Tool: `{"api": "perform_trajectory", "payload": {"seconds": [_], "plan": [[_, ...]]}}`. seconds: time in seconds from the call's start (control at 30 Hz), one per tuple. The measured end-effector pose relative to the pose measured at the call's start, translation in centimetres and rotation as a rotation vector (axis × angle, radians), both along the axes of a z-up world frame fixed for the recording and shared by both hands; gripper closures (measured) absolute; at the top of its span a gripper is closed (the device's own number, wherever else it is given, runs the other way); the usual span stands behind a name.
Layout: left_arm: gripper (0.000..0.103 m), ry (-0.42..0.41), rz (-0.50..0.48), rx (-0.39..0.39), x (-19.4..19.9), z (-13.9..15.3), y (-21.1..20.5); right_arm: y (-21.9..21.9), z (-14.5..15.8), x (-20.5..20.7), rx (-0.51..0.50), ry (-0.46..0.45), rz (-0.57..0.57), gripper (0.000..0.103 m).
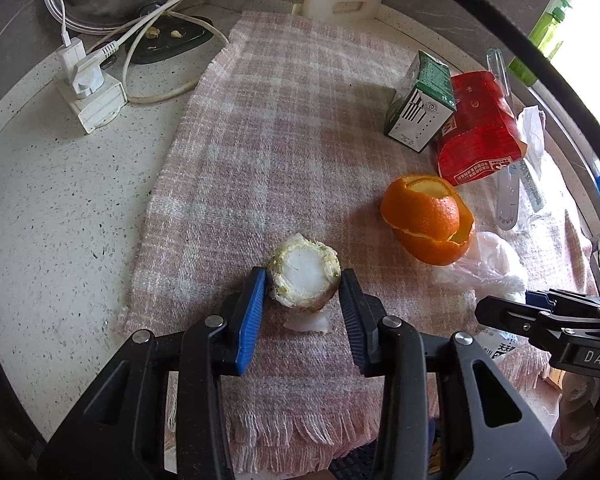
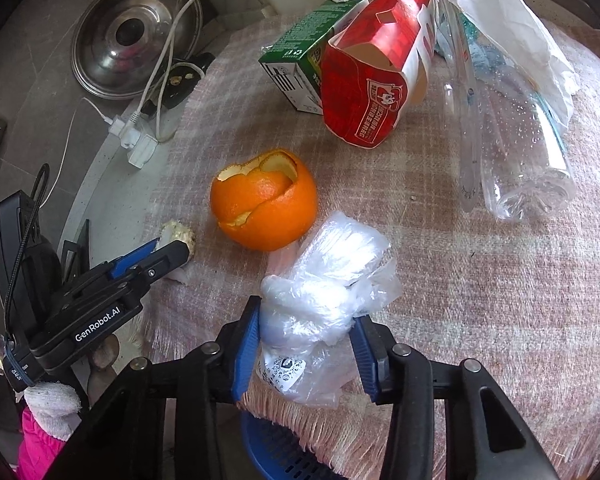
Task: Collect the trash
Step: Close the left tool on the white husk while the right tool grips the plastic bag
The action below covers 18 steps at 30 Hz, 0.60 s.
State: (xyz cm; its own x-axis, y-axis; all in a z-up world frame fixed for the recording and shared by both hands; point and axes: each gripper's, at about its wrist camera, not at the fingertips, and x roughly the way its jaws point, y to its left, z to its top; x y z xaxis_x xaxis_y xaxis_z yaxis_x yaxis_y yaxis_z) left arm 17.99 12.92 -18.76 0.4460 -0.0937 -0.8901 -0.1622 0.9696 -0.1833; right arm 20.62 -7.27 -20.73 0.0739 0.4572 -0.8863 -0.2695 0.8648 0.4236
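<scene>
Left gripper (image 1: 303,280): nearest the left wrist camera, its blue pads bracket the vegetable stub (image 1: 304,280) at a narrow gap; both pads look to be touching its sides, so I judge it gripped.
Vegetable stub: a pale cut root end, cut face up, on the pink plaid cloth (image 1: 284,128), to the near left of the orange peel (image 1: 428,220).
Loose scrap (image 1: 308,325): a small white bit lies on the cloth just behind the stub, between the jaws and ungripped; it will need its own pick.
Right gripper (image 2: 306,330): the jaws stand at mid width around the crumpled plastic bag (image 2: 328,288); the left pad presses the film, the right pad meets its edge, so it seems to hold the bag.
Plastic bag: touching the near right side of the orange peel, near the cloth's fringed edge.
Blue basket (image 2: 268,456): seen below the fringe, nearer than the orange peel; probably the trash bin.
Step in hand: securing both grips before lifting.
How to do it well: lift the stub straight up, since it is round and may roll out. Gather enough film in the right jaws, as thin plastic slips, and pull it away from the peel so the peel is not dragged.
Other trash: green carton (image 2: 300,60), red carton (image 2: 376,76), clear bottle (image 2: 520,152) and tissue (image 2: 512,28) lie beyond the orange peel.
</scene>
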Motion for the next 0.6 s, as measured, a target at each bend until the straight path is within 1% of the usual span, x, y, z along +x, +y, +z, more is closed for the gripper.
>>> {"api": "perform_trajectory", "payload": {"seconds": [0.33,0.6], "plan": [[0.066,-0.041,-0.02,0.042,-1.8,1.7,-0.9,-2.2,1.7,-1.2,0.016,-0.044,-0.004,0.06],[0.066,-0.07,-0.02,0.049,-3.9,3.2,-1.4,-3.2,2.9,-2.3,0.021,-0.081,-0.002,0.06]]}}
